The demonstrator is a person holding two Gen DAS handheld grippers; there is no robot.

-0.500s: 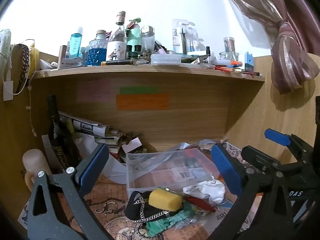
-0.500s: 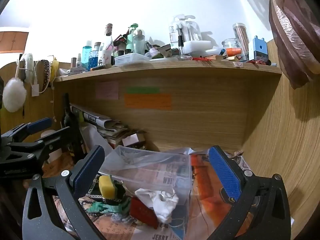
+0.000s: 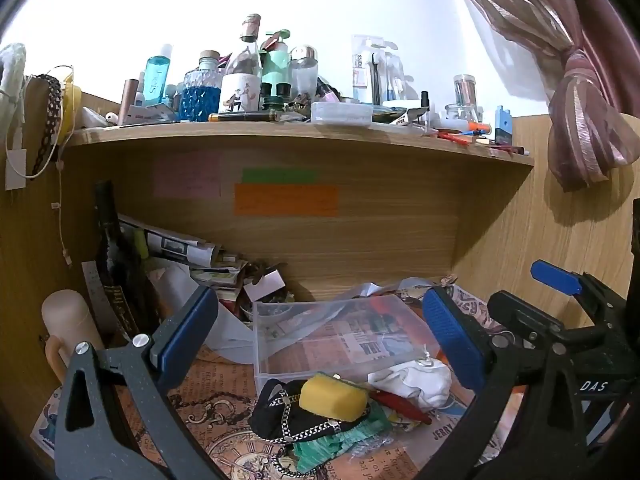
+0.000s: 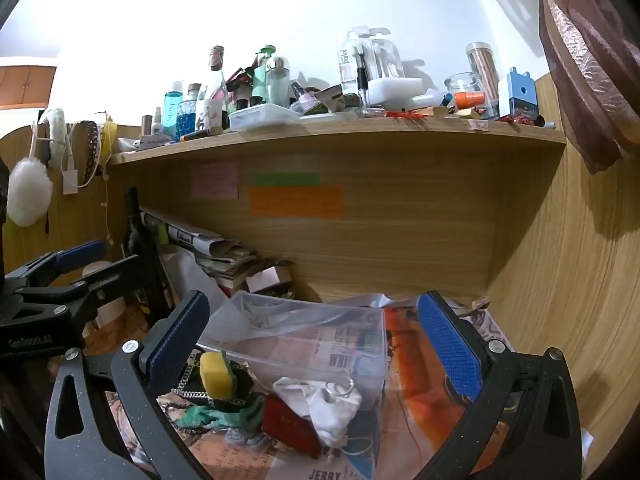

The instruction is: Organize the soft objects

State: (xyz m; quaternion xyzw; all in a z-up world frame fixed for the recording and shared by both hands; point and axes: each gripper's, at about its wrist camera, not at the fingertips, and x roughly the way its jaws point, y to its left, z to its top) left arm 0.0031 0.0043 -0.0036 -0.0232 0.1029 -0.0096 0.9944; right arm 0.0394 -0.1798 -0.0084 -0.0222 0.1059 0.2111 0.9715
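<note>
A yellow sponge (image 3: 333, 396) lies on a black chained pouch (image 3: 280, 420), beside a green cloth (image 3: 340, 440), a red item (image 3: 400, 402) and a crumpled white cloth (image 3: 416, 380), all in front of a clear plastic box (image 3: 340, 336). My left gripper (image 3: 320, 332) is open and empty above the pile. My right gripper (image 4: 316, 340) is open and empty above the box (image 4: 304, 336), with the sponge (image 4: 214, 374), white cloth (image 4: 324, 404) and green cloth (image 4: 216, 416) below it. Each gripper shows at the edge of the other's view.
The desk top has a patterned newspaper cover (image 3: 216, 392). A wooden shelf (image 3: 280, 130) above holds several bottles. Rolled papers and books (image 3: 188, 252) lean at the back left. A beige mug (image 3: 68, 328) stands left. A curtain (image 3: 580, 128) hangs right.
</note>
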